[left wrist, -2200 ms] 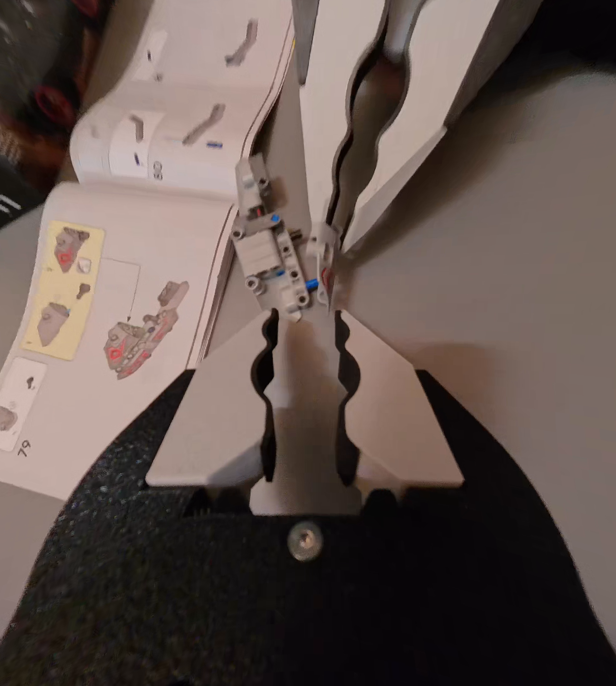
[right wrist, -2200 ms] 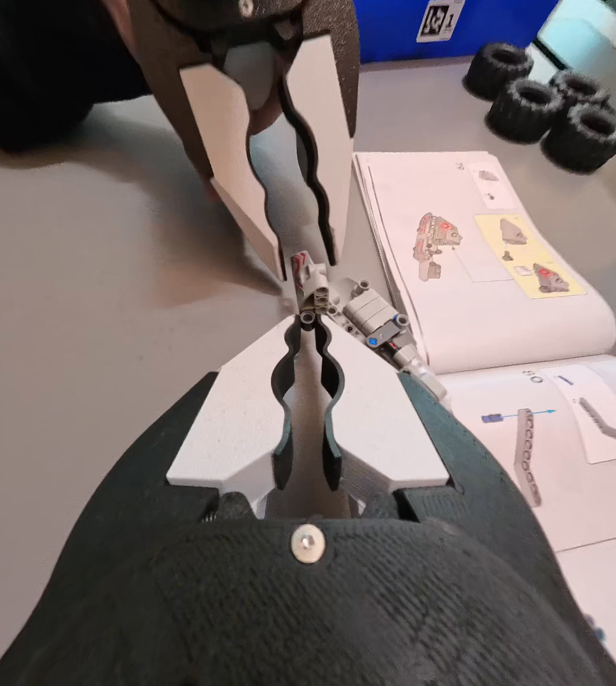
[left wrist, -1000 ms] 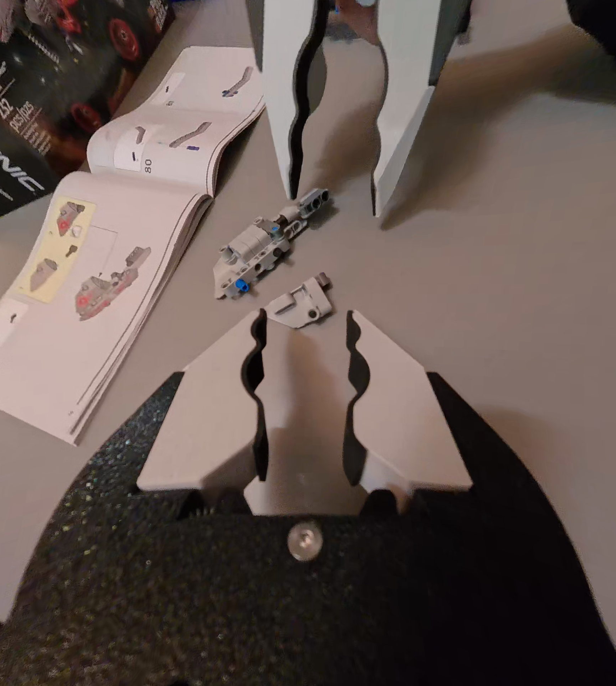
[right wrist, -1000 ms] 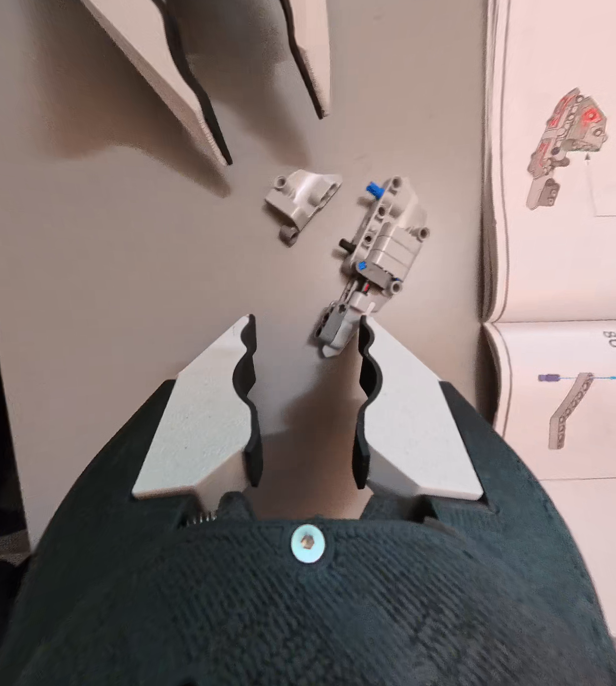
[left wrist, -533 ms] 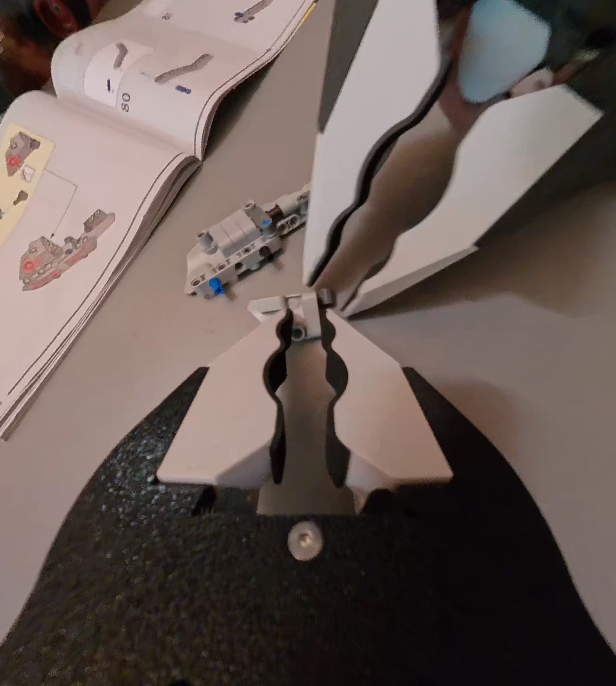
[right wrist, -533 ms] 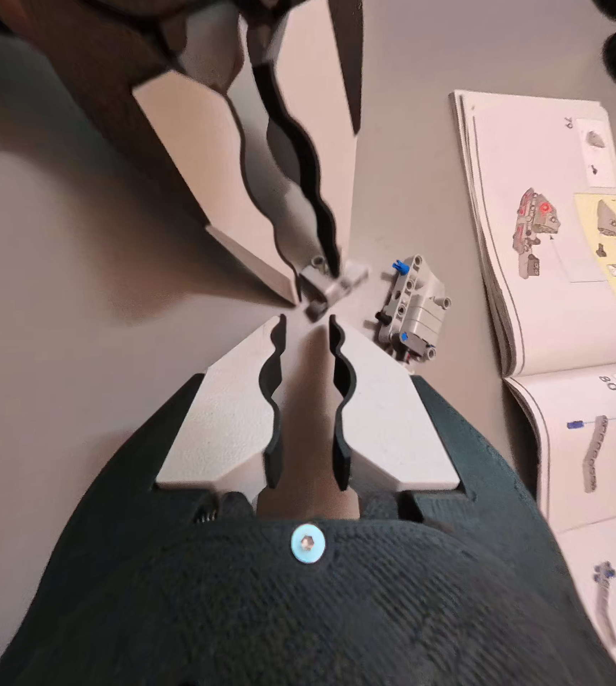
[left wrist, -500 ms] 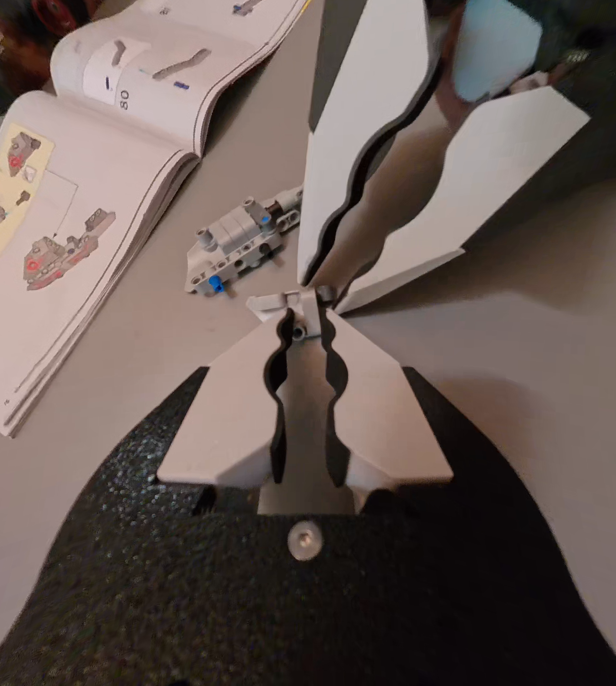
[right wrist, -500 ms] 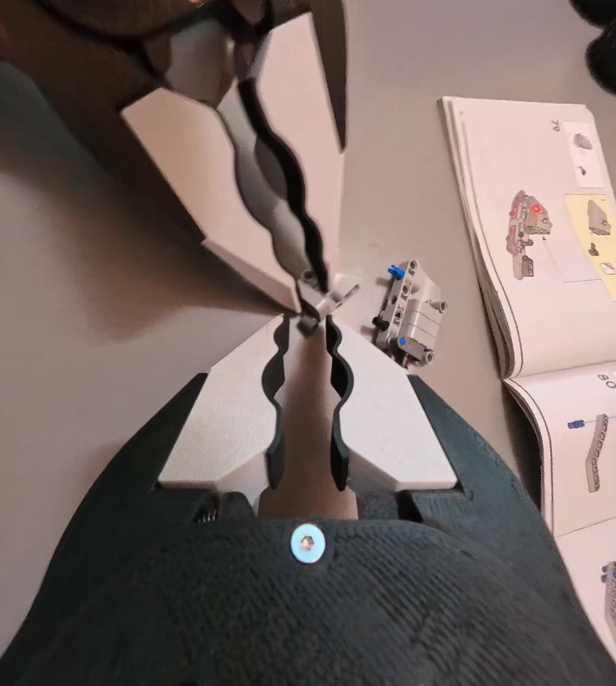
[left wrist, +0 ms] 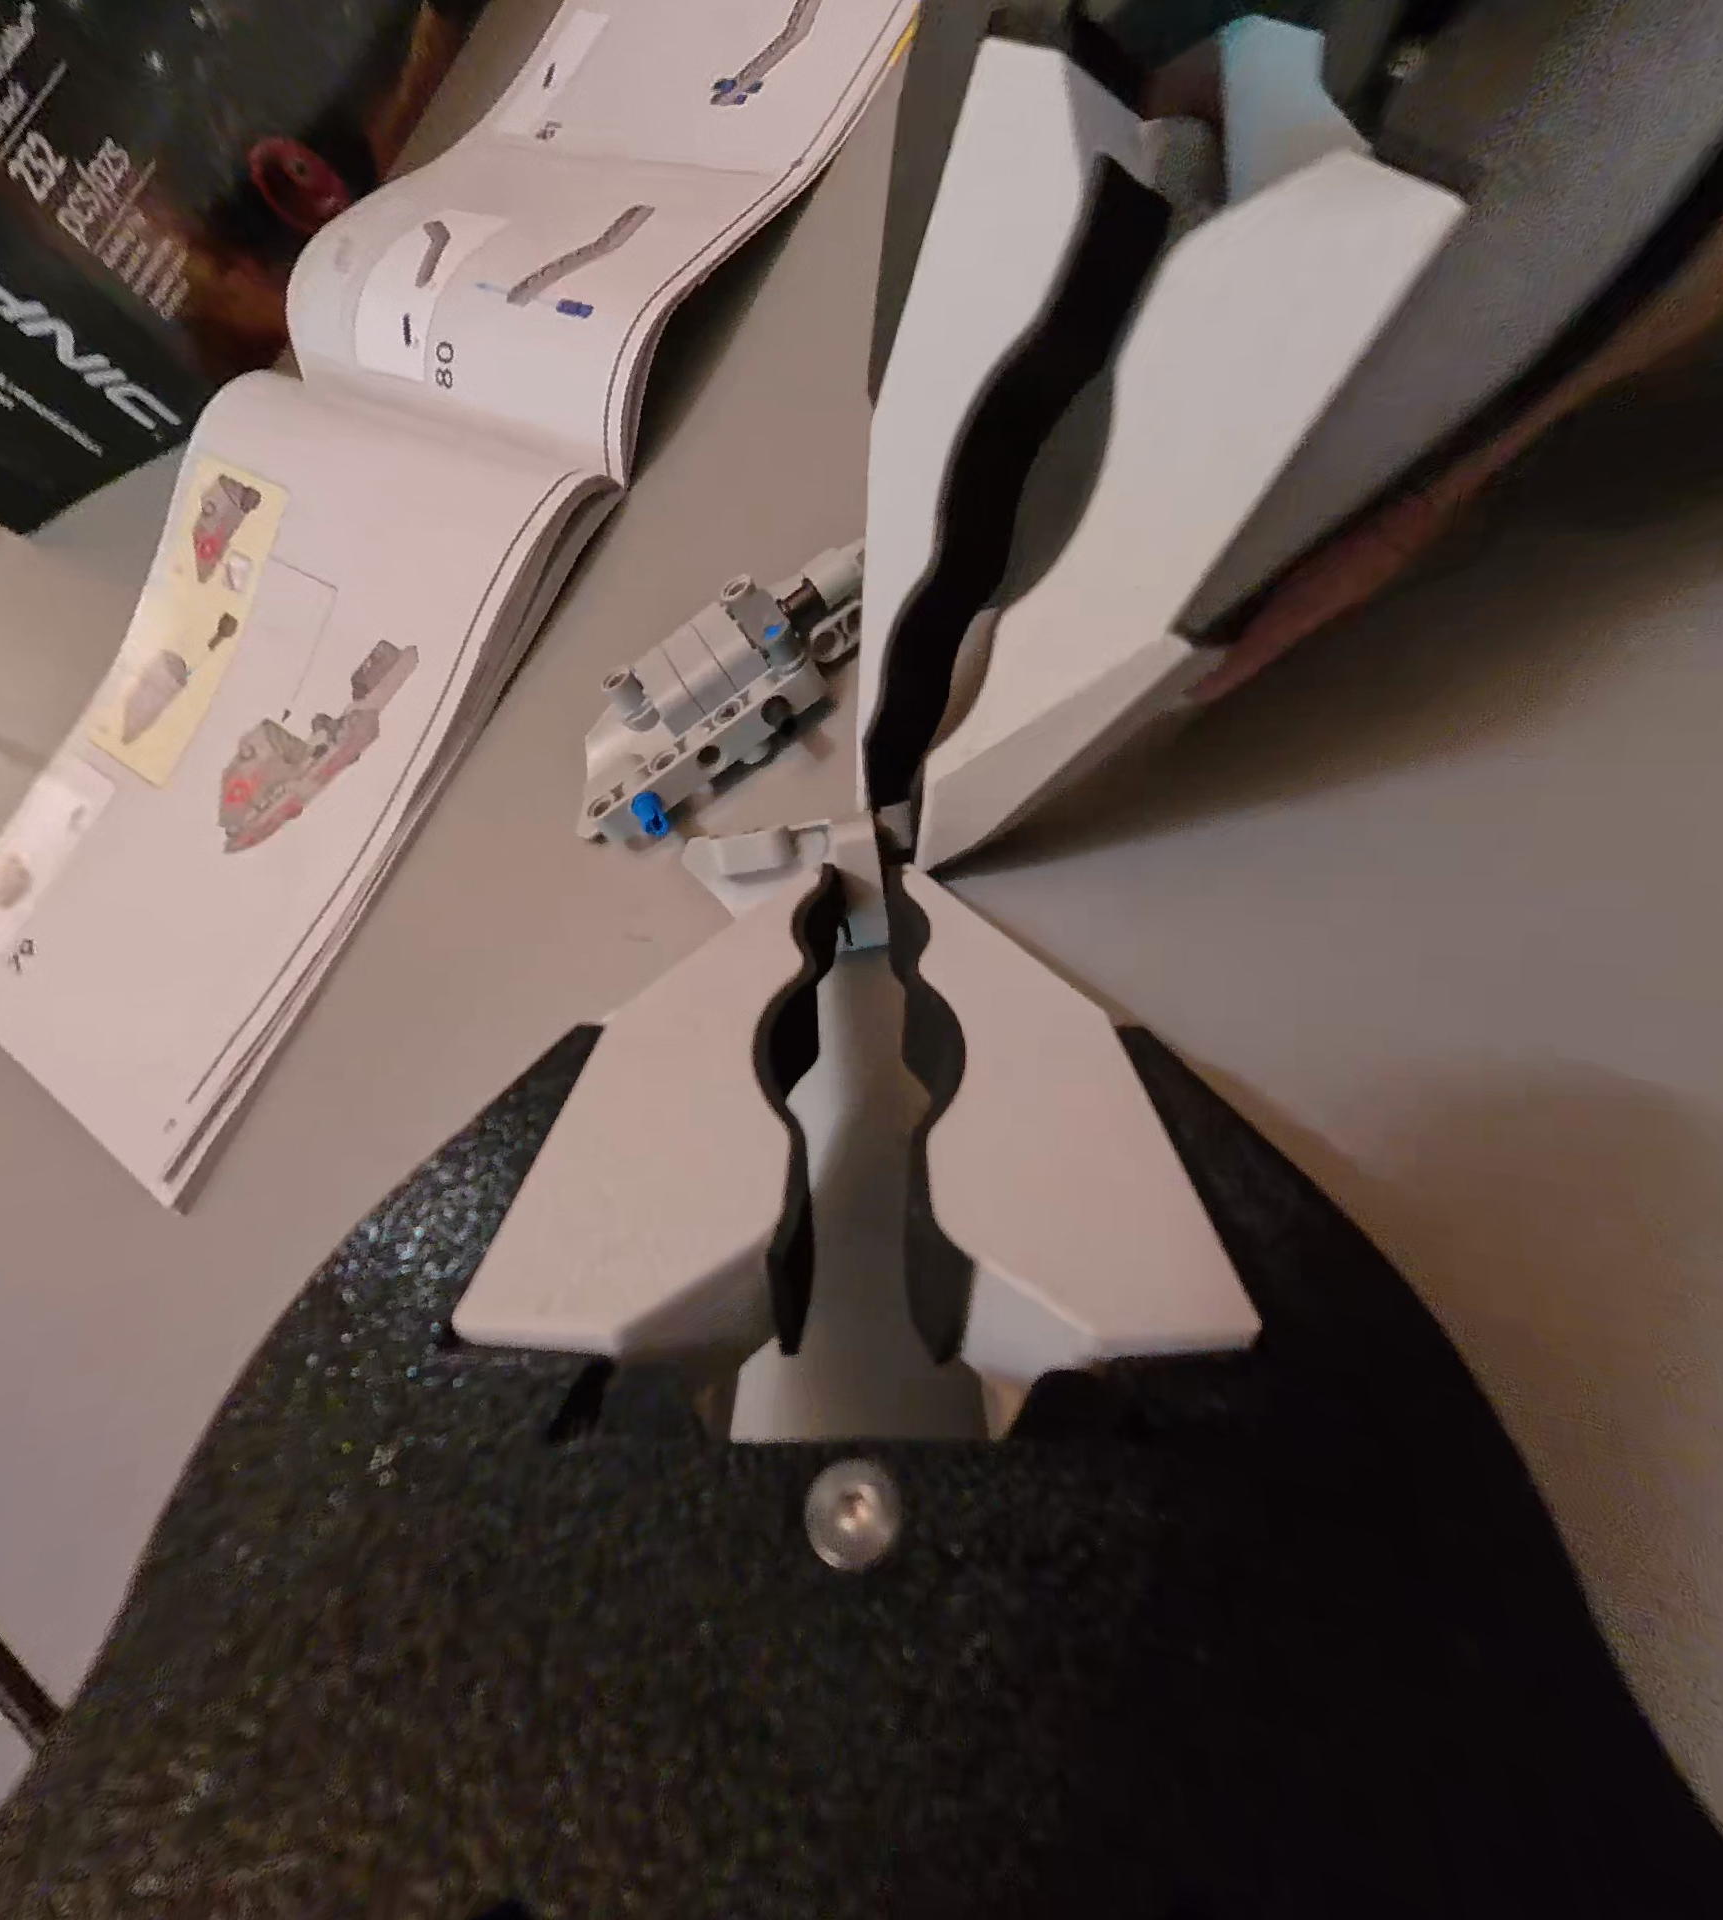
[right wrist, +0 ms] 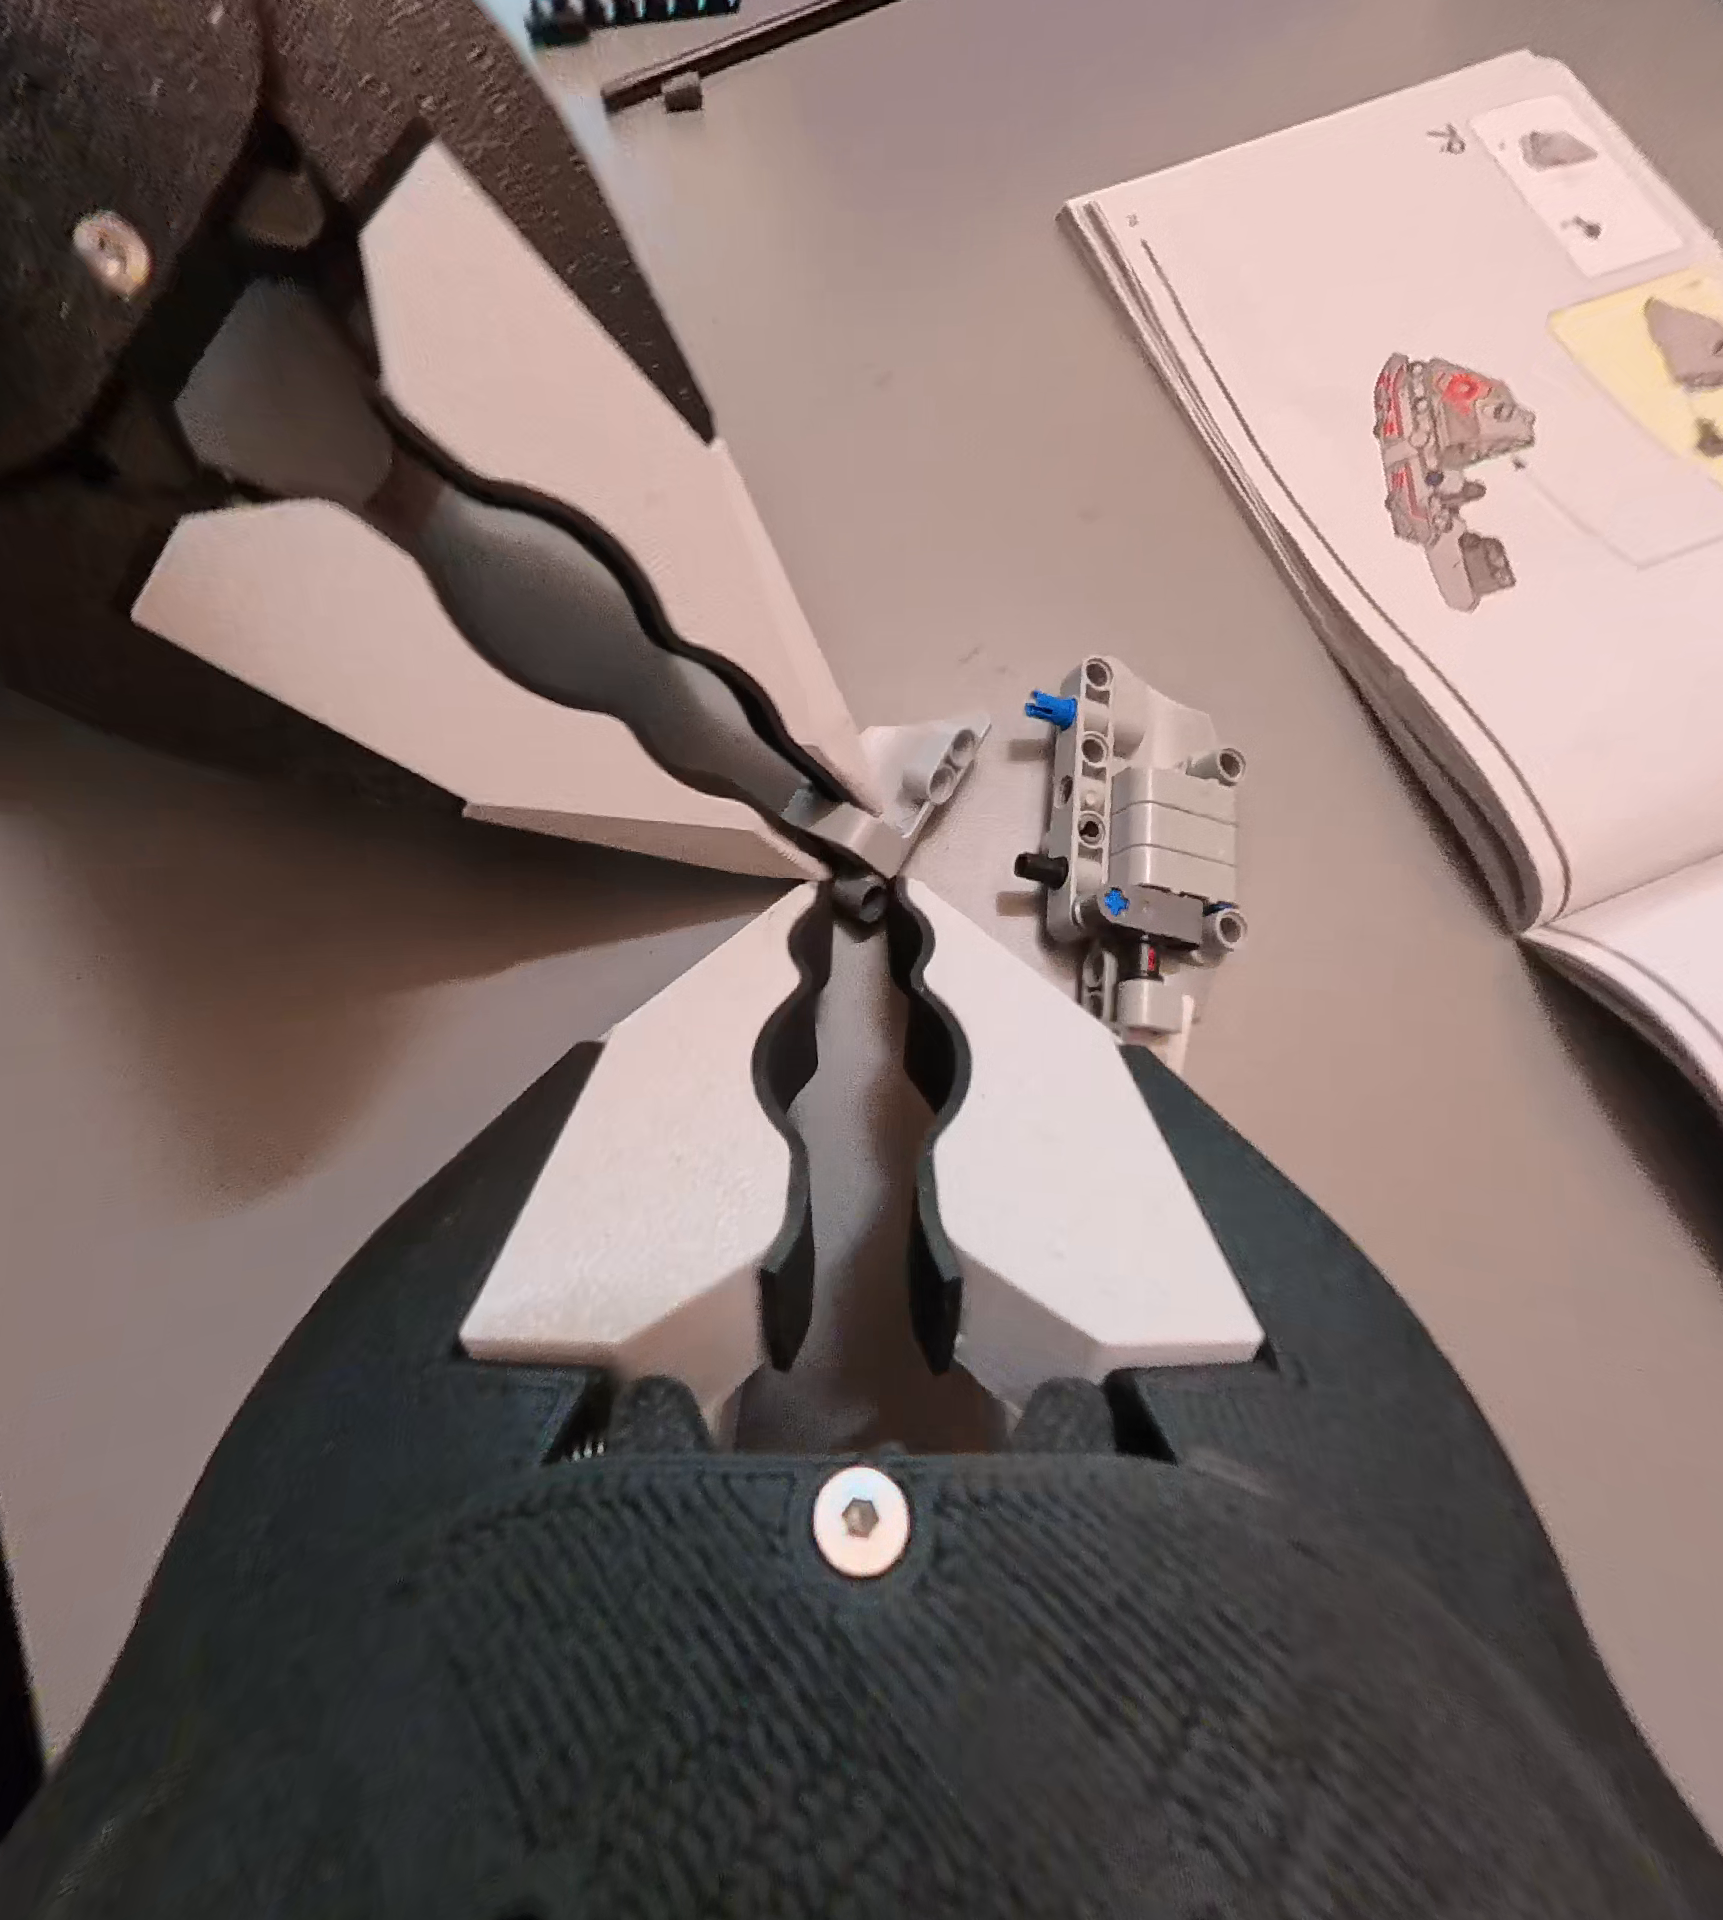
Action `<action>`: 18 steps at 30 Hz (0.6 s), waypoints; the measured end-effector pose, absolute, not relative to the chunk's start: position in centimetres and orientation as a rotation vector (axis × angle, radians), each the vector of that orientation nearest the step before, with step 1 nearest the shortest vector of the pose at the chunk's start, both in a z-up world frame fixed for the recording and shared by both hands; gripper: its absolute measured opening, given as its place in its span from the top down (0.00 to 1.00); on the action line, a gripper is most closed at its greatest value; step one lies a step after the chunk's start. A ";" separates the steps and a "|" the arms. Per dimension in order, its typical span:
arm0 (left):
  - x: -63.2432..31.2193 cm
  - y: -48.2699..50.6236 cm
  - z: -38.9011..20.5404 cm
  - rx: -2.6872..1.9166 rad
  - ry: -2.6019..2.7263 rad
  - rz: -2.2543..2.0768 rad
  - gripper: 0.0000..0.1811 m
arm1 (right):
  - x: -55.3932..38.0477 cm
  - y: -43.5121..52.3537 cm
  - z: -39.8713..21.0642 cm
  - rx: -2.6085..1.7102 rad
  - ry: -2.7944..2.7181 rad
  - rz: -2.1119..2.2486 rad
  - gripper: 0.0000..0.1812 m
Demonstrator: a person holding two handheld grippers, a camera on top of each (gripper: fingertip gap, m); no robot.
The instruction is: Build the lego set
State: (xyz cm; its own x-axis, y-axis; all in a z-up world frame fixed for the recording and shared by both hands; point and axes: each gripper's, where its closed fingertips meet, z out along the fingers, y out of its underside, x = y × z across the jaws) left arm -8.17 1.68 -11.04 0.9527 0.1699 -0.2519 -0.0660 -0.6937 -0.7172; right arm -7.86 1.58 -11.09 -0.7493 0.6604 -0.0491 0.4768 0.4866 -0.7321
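- Since half a second ago both claws have tightened in on the small grey panel piece (right wrist: 914, 779), and the right claw (right wrist: 862, 902) now pinches the dark grey pin (right wrist: 862, 900) at that piece's near end.
- Left claw (left wrist: 862, 899): clenched on the small grey panel piece (left wrist: 769, 857), which sticks out to the left of its tips and lies low on the worktop (left wrist: 1408, 987).
- From the right wrist view, the left claw (right wrist: 836, 805) comes in from the upper left, its tips closed on the same piece, tip to tip with the right claw.
- From the left wrist view, the right claw (left wrist: 893, 826) drops in from above, its tips meeting the left claw's right at the piece.
- The grey sub-assembly (right wrist: 1132, 842), with its blue pins, lies loose on the worktop (right wrist: 265, 987) just to the right of the right claw's tips, untouched.
- In the left wrist view that sub-assembly (left wrist: 706, 717) sits just ahead and left of the tips.
- The open instruction booklet (right wrist: 1459, 499) lies farther right of the right claw; for the left claw the booklet (left wrist: 317, 675) is off to the left, with a dark box (left wrist: 36, 270) beyond it.
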 end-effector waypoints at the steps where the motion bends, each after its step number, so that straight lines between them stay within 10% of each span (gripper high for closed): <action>1: -8.1 1.7 -11.0 -2.300 -0.054 0.384 0.97 | -7.9 1.6 -11.1 -1.024 -2.497 1.158 0.95; 18: -8.5 1.5 -11.0 -2.305 -0.168 0.187 0.97 | -8.2 1.6 -10.9 -0.722 -2.400 0.965 0.95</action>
